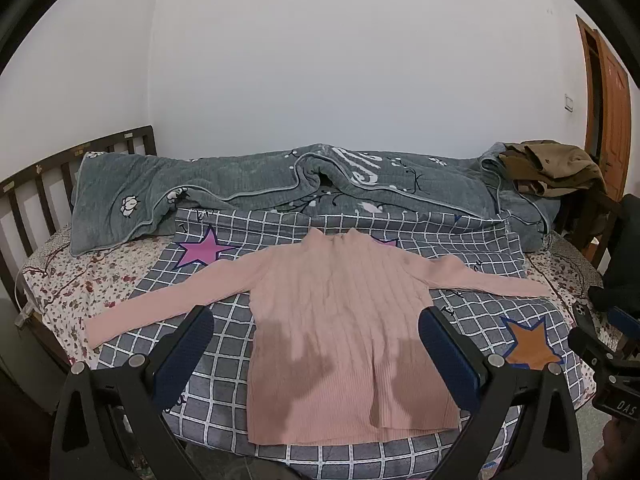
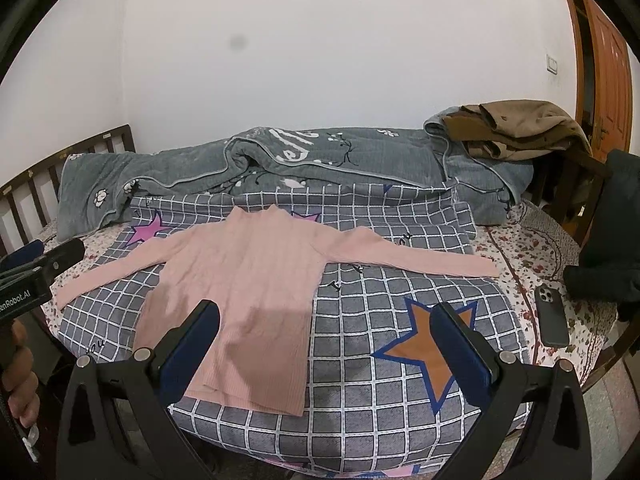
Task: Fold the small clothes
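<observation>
While spread flat, pink sweater (image 1: pixel 344 332), untouched.

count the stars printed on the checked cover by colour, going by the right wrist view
On the checked cover, right wrist view:
purple star: 1
orange star: 1
pink star, partly hidden behind the pink sweater: 1
Total: 3

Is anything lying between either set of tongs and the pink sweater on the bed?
Nothing visible. The pink ribbed knit sweater lies flat and uncovered on the grey checked cover; the open left tongs and open right tongs hover over its hem end. The dark phone lies well aside.
</observation>
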